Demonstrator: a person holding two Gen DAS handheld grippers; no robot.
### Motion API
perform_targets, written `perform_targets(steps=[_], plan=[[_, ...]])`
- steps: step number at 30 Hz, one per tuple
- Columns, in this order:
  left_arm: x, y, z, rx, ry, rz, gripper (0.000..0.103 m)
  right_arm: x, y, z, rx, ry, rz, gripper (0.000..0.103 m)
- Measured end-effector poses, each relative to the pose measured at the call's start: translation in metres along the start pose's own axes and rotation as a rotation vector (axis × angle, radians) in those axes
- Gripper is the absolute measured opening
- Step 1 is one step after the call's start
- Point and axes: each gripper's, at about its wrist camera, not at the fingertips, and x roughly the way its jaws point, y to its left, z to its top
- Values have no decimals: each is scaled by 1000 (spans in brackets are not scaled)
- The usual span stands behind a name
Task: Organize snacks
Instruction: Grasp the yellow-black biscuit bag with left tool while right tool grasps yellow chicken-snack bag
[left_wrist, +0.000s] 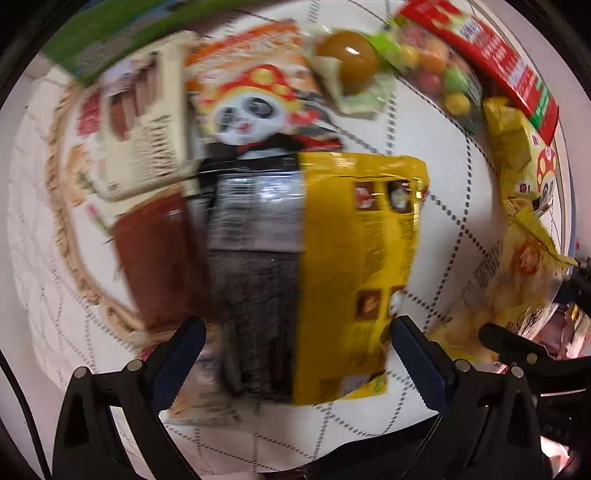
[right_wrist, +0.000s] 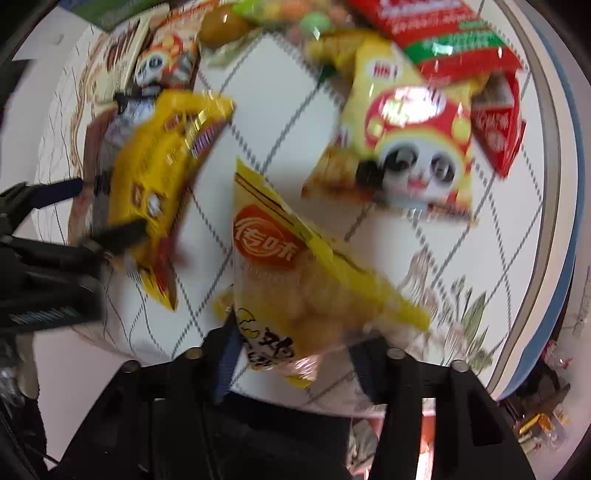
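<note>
Both views motion-blurred; fine print unreadable.

Landmark: yellow bag (left_wrist: 354, 266), lying on the quilted cloth (left_wrist: 436, 122).

Left gripper (left_wrist: 295, 354) points down over the yellow bag, jaws spread wide, one finger either side of the bag's near end. Pads look clear of the foil; nothing gripped. The right view shows the same: one left finger beside the bag, the other over it.

Right gripper (right_wrist: 291, 365): jaws partly closed with the clear chip bag (right_wrist: 314, 295) between them at its lower end (whether the pads actually press on the film, cannot tell; the bag hides one finger).

Around the yellow bag: a silver-black packet (left_wrist: 255, 236) lies partly beneath its left edge; past that, a brown pack (left_wrist: 155, 258) and a cream box (left_wrist: 144, 125). Panda bag (left_wrist: 255, 99) just beyond its far end. Candy bag (left_wrist: 432, 70) and red pack (left_wrist: 495, 55) further off, up and to the right. A second panda bag (right_wrist: 417, 147) lies well to its right.

Step, as judged: sorting under way, each hand on one bag. Next calls for the left jaws to close squarely on the yellow bag's end, taking only that bag and not the packet under it.
</note>
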Motion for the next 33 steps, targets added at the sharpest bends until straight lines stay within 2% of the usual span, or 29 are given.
perform_targets(steps=[1,2,4,8,11,14,16,21,22,24,27,30,32,33], plan=[[1,-1,1,-22,6,8,88,-2,-4,0,17,-15,9,70],[1,0,2,-53,7,4,86,-4,-8,-2,31,-25,20,71],[1,7,1,-157,10,-22,86,-11,-18,-4,77,-50,61,72],[-2,29,-10,-454,39,-94,86,-31,-40,-19,191,-98,173,72],[6,31,-16,-573,82,-151,86,-42,-52,-29,209,-123,215,72],[7,22,-14,-554,68,-109,87,-46,-56,-43,177,-135,250,72],[8,20,-9,-514,60,-81,87,-42,-44,-39,148,-129,259,72],[5,13,-9,-501,39,-78,86,-1,-20,-40,162,-50,298,70],[10,17,-24,-496,33,-80,86,4,-17,-40,153,-47,278,60],[12,23,-31,-471,30,-81,86,9,-12,-36,129,-40,243,48],[11,24,-39,-430,26,-80,87,-9,-7,-30,11,-42,121,45],[20,22,-36,-406,38,-82,87,-25,6,-21,-180,-43,-30,46],[27,21,-35,-397,49,-87,88,-33,5,-18,-178,-65,-48,55],[30,22,-35,-398,53,-94,88,-42,-2,-21,-145,-102,-46,68]])
